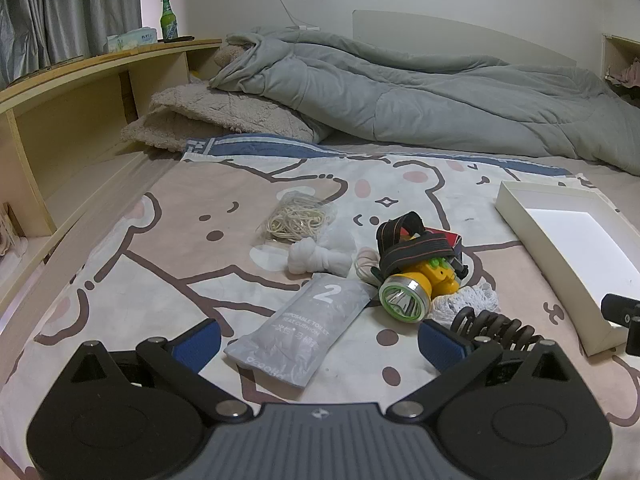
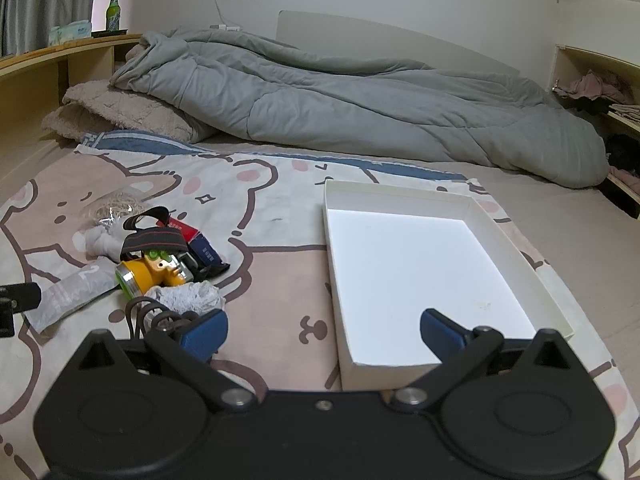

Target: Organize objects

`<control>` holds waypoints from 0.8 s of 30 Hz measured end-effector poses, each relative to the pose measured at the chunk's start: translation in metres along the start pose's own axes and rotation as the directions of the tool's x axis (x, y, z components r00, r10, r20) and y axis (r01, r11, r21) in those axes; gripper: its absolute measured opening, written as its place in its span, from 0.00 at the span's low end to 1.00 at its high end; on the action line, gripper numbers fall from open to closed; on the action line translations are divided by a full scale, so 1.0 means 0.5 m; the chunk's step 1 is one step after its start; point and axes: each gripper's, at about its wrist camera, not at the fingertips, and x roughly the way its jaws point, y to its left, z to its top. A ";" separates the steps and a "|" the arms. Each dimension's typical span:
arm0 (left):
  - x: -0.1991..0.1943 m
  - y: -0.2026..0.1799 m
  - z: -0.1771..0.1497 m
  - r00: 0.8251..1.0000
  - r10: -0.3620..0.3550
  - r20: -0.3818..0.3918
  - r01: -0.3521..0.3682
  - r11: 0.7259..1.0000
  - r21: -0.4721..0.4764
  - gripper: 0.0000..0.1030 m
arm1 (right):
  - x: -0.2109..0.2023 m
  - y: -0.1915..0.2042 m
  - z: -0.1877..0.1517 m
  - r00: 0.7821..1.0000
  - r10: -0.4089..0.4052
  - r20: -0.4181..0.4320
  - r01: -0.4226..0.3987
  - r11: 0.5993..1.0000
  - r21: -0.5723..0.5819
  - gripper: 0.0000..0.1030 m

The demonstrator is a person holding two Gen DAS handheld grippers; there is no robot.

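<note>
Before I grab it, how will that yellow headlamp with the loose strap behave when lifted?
The yellow headlamp probably lifts as a stiff lump, but its elastic strap looks floppy and may dangle or snag neighbouring clutter. Its round reflector head suggests it could roll if pushed.

headlamp: yellow | box: white | duvet: grey

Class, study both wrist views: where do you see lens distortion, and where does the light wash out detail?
Left wrist view: fisheye bends the wooden shelf into a curve, corners go dark. Right wrist view: the white box floor is overexposed to blank white, and its straight walls bow slightly.
</note>
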 end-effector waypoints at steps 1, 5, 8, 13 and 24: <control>0.000 0.000 0.000 1.000 0.000 0.000 0.000 1.000 0.000 1.00 | 0.000 0.000 0.000 1.000 0.000 0.000 0.000 1.000 0.000 1.00; 0.000 0.000 0.000 1.000 -0.001 0.000 0.001 1.000 0.000 1.00 | 0.000 0.000 0.000 1.000 0.001 -0.001 -0.001 1.000 0.001 1.00; 0.000 0.000 0.000 1.000 0.000 0.000 0.000 1.000 0.000 1.00 | 0.001 0.001 -0.003 1.000 0.003 -0.002 -0.003 1.000 0.000 1.00; 0.001 -0.001 0.000 1.000 -0.001 -0.001 0.001 1.000 0.000 1.00 | 0.001 0.002 -0.003 1.000 0.002 -0.002 -0.002 1.000 0.000 1.00; 0.002 -0.006 -0.003 1.000 -0.004 -0.003 0.004 1.000 0.000 1.00 | 0.002 0.004 -0.007 1.000 0.003 -0.004 -0.003 1.000 -0.003 1.00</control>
